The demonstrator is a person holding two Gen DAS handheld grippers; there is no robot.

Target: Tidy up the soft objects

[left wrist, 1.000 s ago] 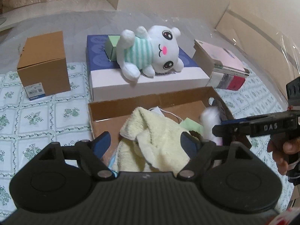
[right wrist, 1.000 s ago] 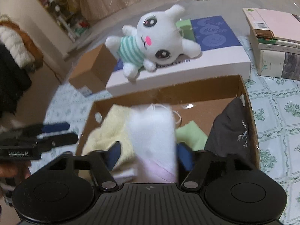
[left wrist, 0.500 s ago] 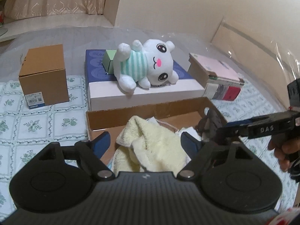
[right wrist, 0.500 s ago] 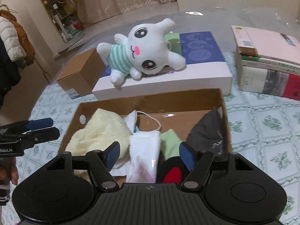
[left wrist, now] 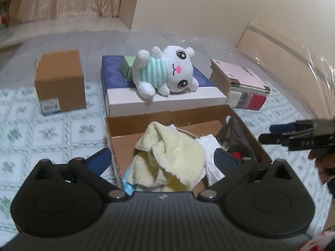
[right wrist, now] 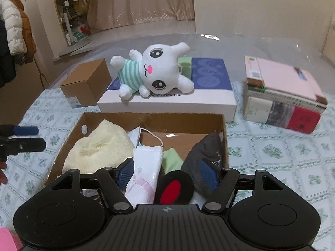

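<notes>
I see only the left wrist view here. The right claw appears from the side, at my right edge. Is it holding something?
Observer: No. The right claw is open, with nothing between its pads, above a white cloth in the cardboard box.
Operator: What lies behind the yellow towel? It blocks my view.
Observer: A light green cloth lies between the white cloth and a dark grey cloth.
Operator: Is anything else near the towel?
Observer: A face mask lies against the yellow towel, with its ear loop on the box floor.
</notes>
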